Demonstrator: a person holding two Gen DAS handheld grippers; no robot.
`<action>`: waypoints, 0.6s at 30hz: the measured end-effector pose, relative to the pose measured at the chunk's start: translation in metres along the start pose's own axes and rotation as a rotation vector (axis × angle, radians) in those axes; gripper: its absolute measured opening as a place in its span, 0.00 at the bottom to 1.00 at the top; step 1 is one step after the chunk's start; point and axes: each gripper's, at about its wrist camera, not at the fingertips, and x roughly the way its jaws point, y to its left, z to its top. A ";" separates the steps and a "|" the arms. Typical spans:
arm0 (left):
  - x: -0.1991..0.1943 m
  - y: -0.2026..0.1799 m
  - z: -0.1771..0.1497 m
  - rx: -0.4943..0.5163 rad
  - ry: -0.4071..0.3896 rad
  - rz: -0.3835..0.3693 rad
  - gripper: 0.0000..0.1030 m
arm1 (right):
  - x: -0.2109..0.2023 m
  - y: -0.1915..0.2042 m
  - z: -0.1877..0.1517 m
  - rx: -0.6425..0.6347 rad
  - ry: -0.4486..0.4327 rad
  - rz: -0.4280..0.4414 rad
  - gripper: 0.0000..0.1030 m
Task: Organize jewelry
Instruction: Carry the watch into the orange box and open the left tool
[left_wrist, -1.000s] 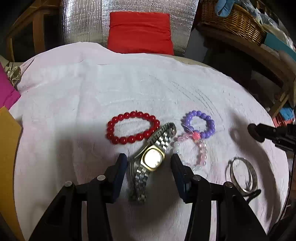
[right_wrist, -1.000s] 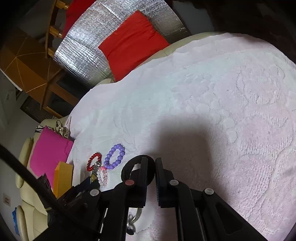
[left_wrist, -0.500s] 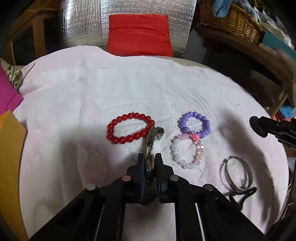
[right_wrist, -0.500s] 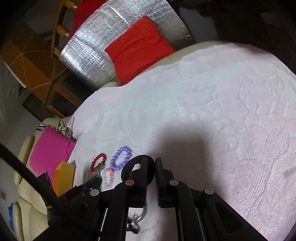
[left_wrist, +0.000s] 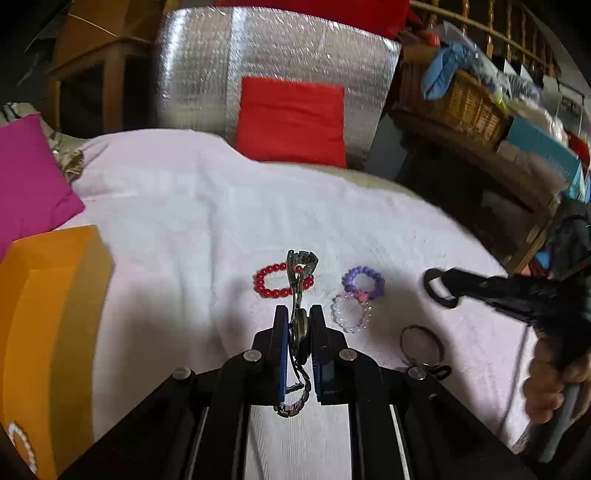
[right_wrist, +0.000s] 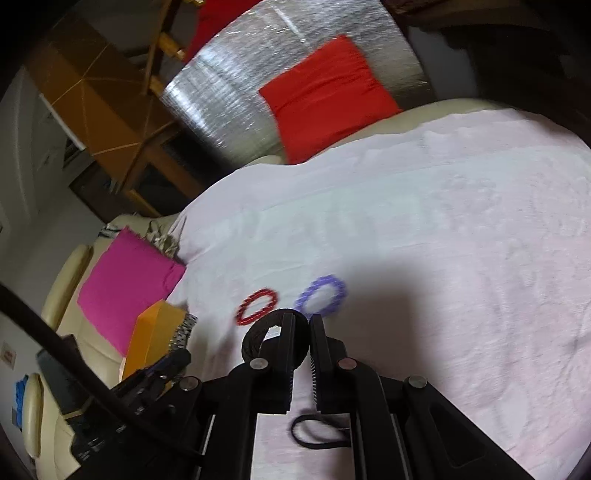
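Note:
My left gripper is shut on a silver and gold wristwatch, lifted off the pink-white cloth, its strap ends hanging above and below the jaws. On the cloth beyond lie a red bead bracelet, a purple bead bracelet and a clear pink bead bracelet. My right gripper is shut on a black band, raised over the cloth; the left wrist view shows it at the right. The red bracelet and purple bracelet lie just past its tips.
An orange box stands at the left with a pearl strand on it. A metal bangle and a black loop lie on the near cloth. Pink cushion, red cushion, wicker basket around.
The left jaws closed on the watch and lifted it off the cloth, and that hand pulled back and up. The right gripper, still holding the black band, also rose.

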 end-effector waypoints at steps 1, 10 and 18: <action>-0.009 0.002 0.001 -0.010 -0.019 -0.006 0.11 | 0.003 0.008 -0.002 -0.012 0.002 0.008 0.08; -0.087 0.034 -0.002 -0.121 -0.174 -0.006 0.11 | 0.025 0.082 -0.025 -0.172 -0.015 0.020 0.08; -0.132 0.088 -0.013 -0.215 -0.227 0.091 0.11 | 0.062 0.160 -0.041 -0.290 0.014 0.079 0.08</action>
